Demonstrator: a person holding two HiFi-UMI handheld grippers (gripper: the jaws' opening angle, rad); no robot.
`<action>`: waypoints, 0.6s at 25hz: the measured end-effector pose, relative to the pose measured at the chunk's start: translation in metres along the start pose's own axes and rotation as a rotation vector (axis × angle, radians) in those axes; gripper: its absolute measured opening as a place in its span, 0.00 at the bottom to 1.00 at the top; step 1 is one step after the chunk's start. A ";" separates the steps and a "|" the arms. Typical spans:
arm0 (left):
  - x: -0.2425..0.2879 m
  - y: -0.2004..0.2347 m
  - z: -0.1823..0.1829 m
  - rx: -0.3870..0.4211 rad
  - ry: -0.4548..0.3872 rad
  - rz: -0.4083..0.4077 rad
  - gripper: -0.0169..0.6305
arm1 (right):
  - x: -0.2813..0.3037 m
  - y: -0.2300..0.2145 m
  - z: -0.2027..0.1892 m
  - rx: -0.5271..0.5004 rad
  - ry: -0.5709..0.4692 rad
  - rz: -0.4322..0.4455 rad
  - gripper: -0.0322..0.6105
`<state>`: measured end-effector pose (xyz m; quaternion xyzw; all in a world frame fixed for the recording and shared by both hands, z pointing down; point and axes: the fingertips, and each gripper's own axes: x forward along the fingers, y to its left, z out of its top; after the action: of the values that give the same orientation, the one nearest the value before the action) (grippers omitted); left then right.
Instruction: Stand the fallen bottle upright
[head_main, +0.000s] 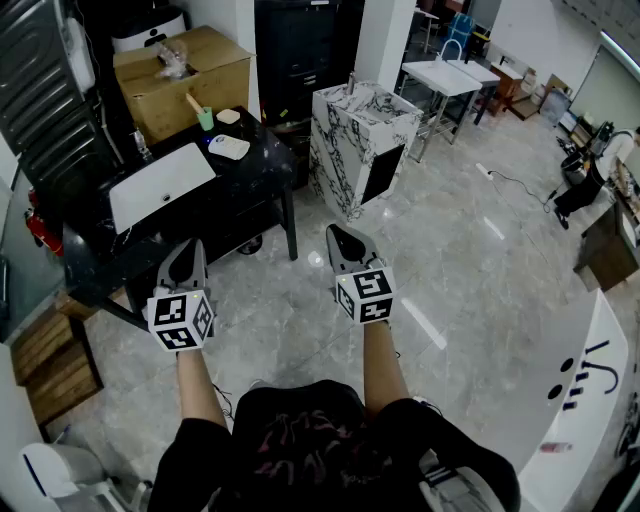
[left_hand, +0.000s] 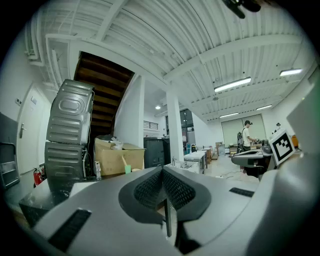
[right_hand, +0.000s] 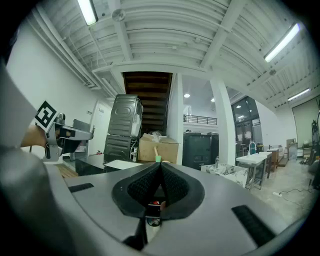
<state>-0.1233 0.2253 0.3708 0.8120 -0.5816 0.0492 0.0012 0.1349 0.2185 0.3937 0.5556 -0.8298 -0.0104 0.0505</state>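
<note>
- L tongs (head_main: 192, 250): clenched, pads pressed tight together, nothing between them. Held level, over the near corner of the black tabletop (head_main: 262, 168).
- R tongs (head_main: 337, 238): also clenched, pads meet at the tip, nothing gripped. A small red-and-white bit shows through the gap low behind the pads; can't tell what it is. Held level over the grey floor (head_main: 460, 270), between the tabletop and the marble-pattern cabinet (head_main: 352, 128).
- Both tongs are side by side, apart from each other, each on an outstretched forearm.
- Bottle (left_hand: 97, 170): the only one I can make out is small, on the tabletop's far-left part, just beside the cardboard box (head_main: 185, 80). Looks upright, but too small to be sure. Well apart from both tongs.
- Also on the tabletop: white flat panel (head_main: 160, 186) in the middle, green cup (head_main: 205, 120) near the box, white rounded item (head_main: 232, 147) near the far right corner.
- Red extinguisher (head_main: 38, 230) on the floor, left of the tabletop.
- White table (head_main: 452, 75) stands farther back, beyond the cabinet.
- A person (left_hand: 246, 135) stands far off at a bench, seen in the left gripper view.
</note>
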 end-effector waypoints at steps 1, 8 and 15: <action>0.000 0.001 0.000 -0.003 0.001 0.001 0.05 | 0.001 0.001 0.000 0.002 0.000 0.001 0.07; -0.001 0.002 -0.006 -0.012 0.012 0.005 0.05 | 0.001 0.003 -0.004 0.001 0.006 0.005 0.07; -0.003 -0.006 -0.012 -0.016 0.028 0.013 0.05 | -0.004 -0.004 -0.010 0.020 0.001 0.029 0.07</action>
<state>-0.1200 0.2310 0.3826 0.8075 -0.5870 0.0557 0.0156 0.1407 0.2214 0.4029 0.5442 -0.8377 -0.0011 0.0458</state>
